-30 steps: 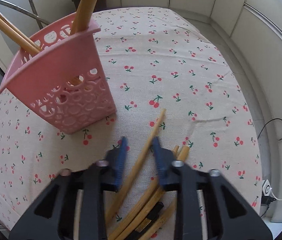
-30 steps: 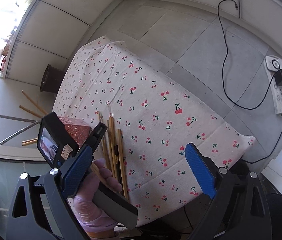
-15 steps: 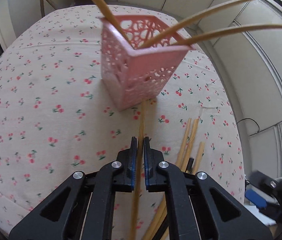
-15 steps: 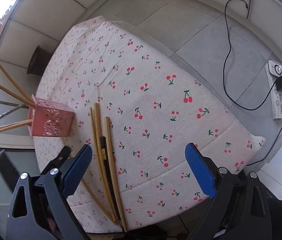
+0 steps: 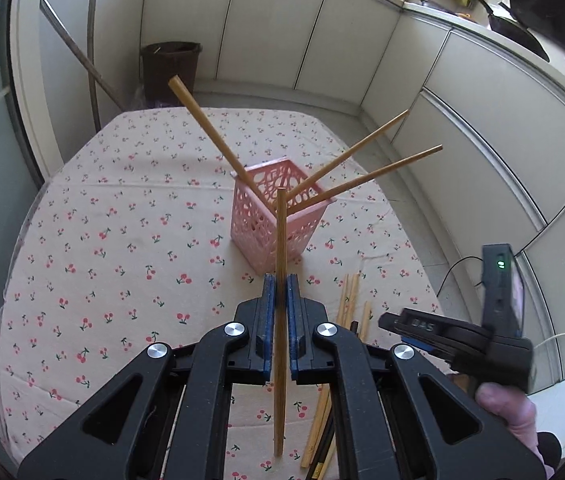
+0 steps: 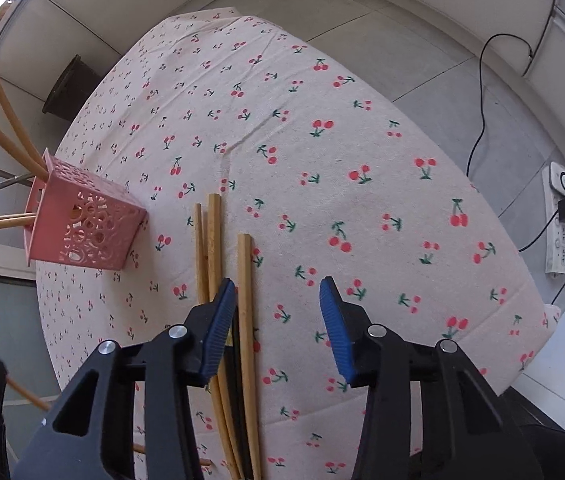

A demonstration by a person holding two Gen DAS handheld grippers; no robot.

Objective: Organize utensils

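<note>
Pink lattice basket point(image 5: 278, 216), tan chopsticks point(image 6: 244, 280), cream cloth point(image 6: 322, 160) printed with red cherries.

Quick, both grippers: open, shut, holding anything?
Left gripper: shut on one chopstick, lifted off the table.
Right gripper: closing over the loose chopsticks, one between its jaws, not gripped yet.

Left gripper point(image 5: 280, 286) is clamping a single chopstick point(image 5: 279, 248), pointing toward the pink basket point(image 5: 278, 216) with three chopsticks point(image 5: 346, 168) sticking out. Loose chopsticks point(image 5: 348, 300) are lying on the cherry tablecloth point(image 5: 122, 240); right gripper point(image 5: 442, 332) is sitting at lower right.
</note>
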